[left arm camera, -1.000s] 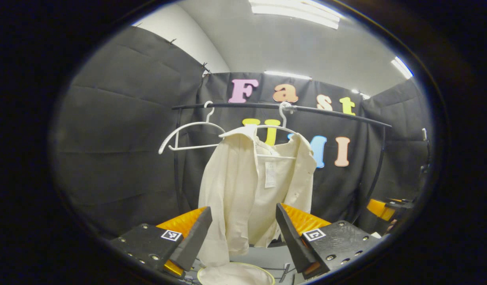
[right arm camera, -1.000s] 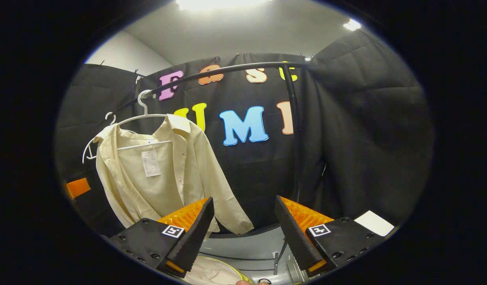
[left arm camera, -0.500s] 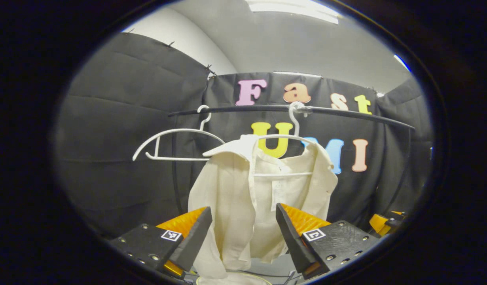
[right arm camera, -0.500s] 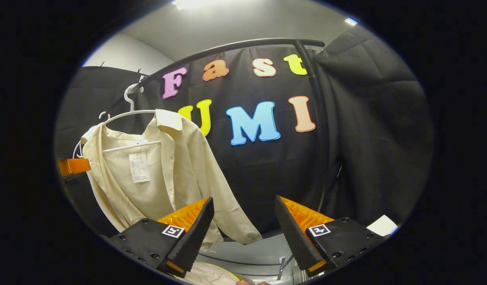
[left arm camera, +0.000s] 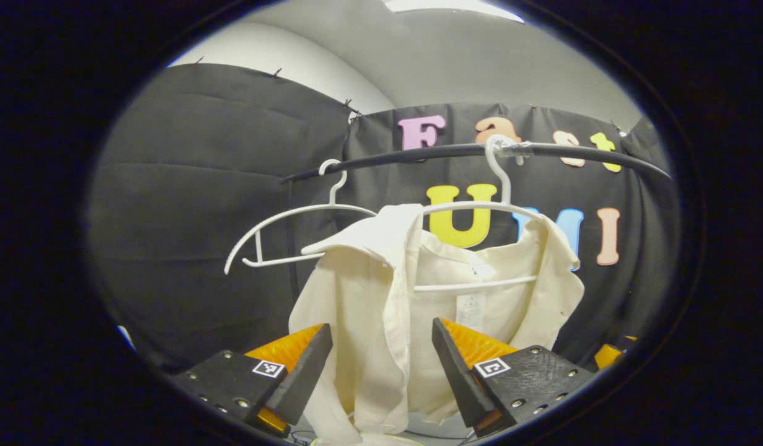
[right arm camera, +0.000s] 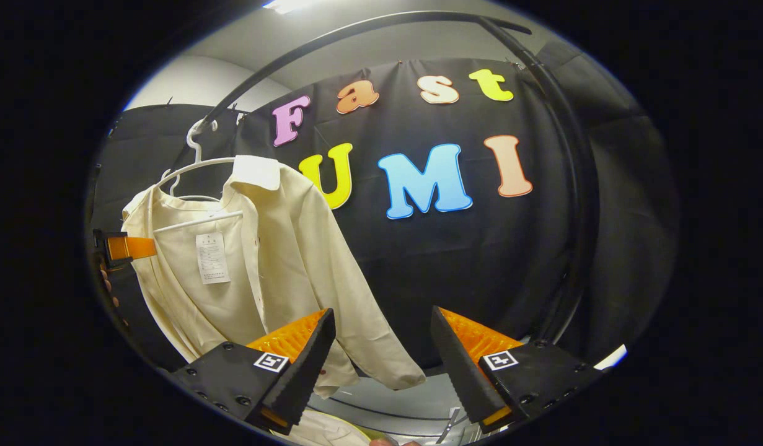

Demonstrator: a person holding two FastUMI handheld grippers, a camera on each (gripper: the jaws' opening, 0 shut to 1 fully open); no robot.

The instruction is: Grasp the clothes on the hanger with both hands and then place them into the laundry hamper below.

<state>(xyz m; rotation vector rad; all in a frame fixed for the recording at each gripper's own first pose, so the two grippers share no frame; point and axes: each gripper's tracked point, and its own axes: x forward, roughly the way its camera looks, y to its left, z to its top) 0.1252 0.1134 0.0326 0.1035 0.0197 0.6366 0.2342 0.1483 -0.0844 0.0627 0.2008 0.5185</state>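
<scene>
Cream cotton shirt (left arm camera: 381, 310) on white wire hanger (left arm camera: 480, 207): light, limp; grip shoulders. Both tools (left arm camera: 381, 371) (right arm camera: 381, 365) wide open, empty.

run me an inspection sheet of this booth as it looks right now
surface: grey floor under the rail
job's things: cream shirt hangs open on a white hanger on the black rail; hamper rim below holds pale cloth
clutter: spare bare hanger beside the shirt
claws: left claw open, shirt front between its fingers, no pinch seen; right claw open, beside the sleeve
cables: dark line on the floor, unclear
surroundings: black cloth walls, ceiling lights
</scene>
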